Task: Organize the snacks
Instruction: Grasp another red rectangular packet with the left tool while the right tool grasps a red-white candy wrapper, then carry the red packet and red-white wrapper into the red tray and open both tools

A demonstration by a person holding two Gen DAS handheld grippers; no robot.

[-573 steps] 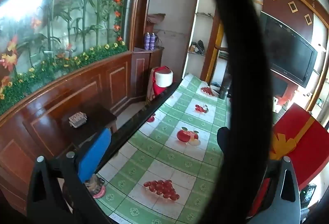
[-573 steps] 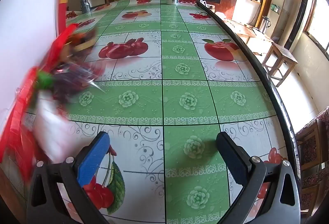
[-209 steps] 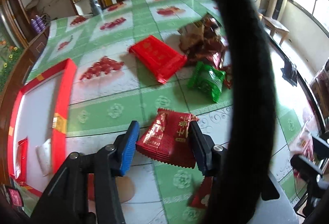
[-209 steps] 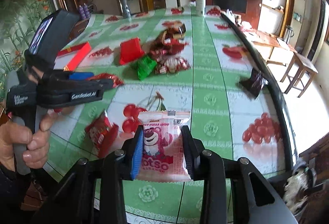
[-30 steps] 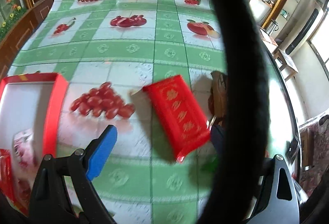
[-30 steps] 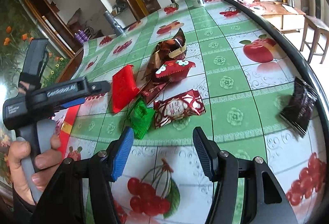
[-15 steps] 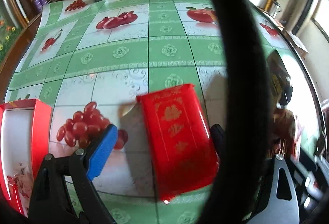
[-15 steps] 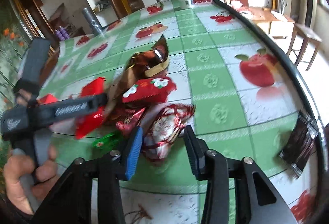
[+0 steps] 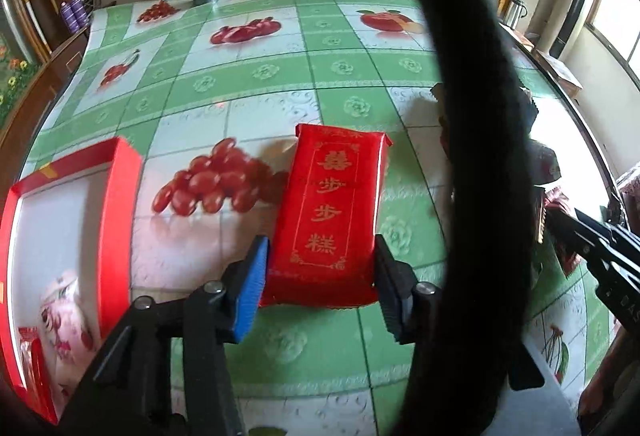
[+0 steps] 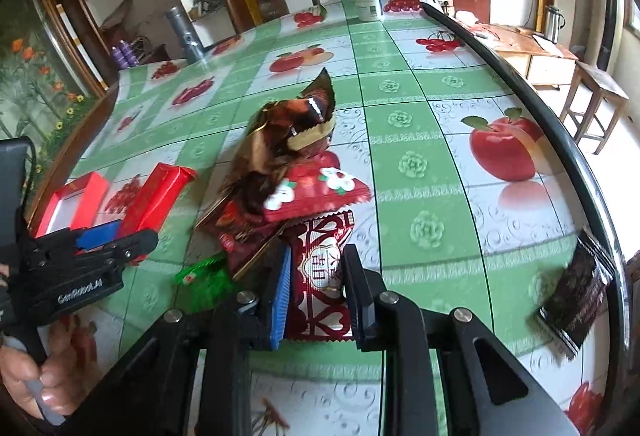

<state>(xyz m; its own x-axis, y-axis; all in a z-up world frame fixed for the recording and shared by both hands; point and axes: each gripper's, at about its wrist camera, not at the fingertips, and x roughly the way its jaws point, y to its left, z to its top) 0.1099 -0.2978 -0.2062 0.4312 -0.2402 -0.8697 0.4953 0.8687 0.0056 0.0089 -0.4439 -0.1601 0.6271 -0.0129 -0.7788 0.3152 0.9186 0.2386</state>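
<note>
the left tool (image 9: 320,276), its jaws just closing, clamps the near end of the red snack packet (image 9: 334,212) lying lengthwise on the bench (image 9: 256,76), red box (image 9: 120,196) to its left, while the right tool (image 10: 318,290) pinches a heart-printed packet (image 10: 322,276).

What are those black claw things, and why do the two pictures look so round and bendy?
Those claws are grippers, squeeze tools a person holds, one in each hand. Each carries a little wide-eyed camera, which bends the picture. One picture looks along the left gripper, the other along the right gripper.

Both jaws have just been closing. The left gripper pinches a flat red packet with gold writing. The right one pinches a shiny red-and-white snack at the edge of a snack pile.

Everything lies on a green tablecloth with fruit pictures. The red box at the side already has snacks inside. A dark packet lies alone near the table's edge.
</note>
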